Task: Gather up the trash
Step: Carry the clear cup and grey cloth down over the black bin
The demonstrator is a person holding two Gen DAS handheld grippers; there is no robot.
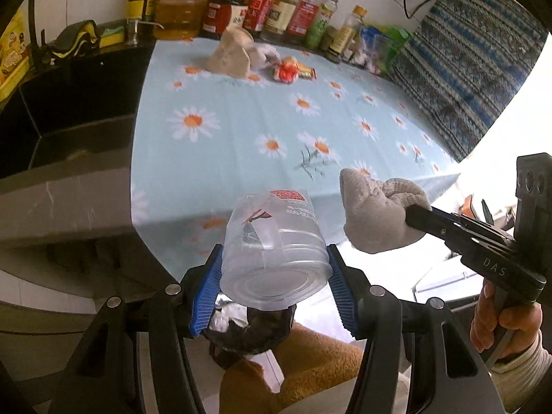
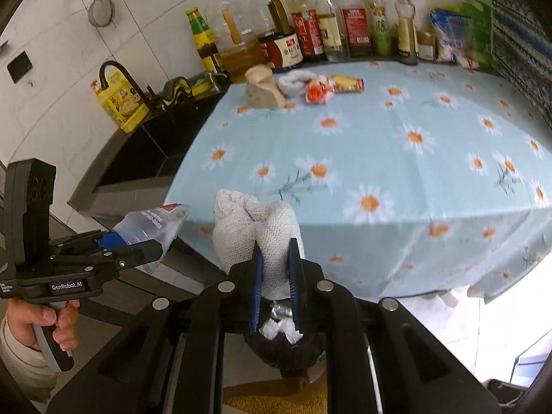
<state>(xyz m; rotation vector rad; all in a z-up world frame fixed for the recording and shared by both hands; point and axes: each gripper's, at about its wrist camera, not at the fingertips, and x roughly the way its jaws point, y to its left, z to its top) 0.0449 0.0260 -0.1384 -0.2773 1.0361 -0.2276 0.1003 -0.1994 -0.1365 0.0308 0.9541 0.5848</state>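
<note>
My left gripper (image 1: pixel 274 269) is shut on a clear plastic cup (image 1: pixel 272 241), held on its side off the table's front edge, above a black-lined trash bin (image 1: pixel 253 331). It shows in the right wrist view (image 2: pixel 138 245) with the cup (image 2: pixel 151 229). My right gripper (image 2: pixel 276 265) is shut on a crumpled grey-white cloth (image 2: pixel 255 227), also above the bin (image 2: pixel 283 348); the cloth shows in the left wrist view (image 1: pixel 376 214). More trash lies at the table's far side: a beige crumpled bag (image 1: pixel 229 55), a white wad (image 2: pixel 293 82), red-orange wrappers (image 1: pixel 288 72).
The table wears a blue daisy cloth (image 2: pixel 396 172). Several sauce and oil bottles (image 2: pixel 310 27) line the back wall. A black sink (image 2: pixel 145 151) with a faucet (image 2: pixel 114 72) lies left. A patterned curtain (image 1: pixel 476 69) hangs at the right. A brown mat (image 1: pixel 310 372) lies below.
</note>
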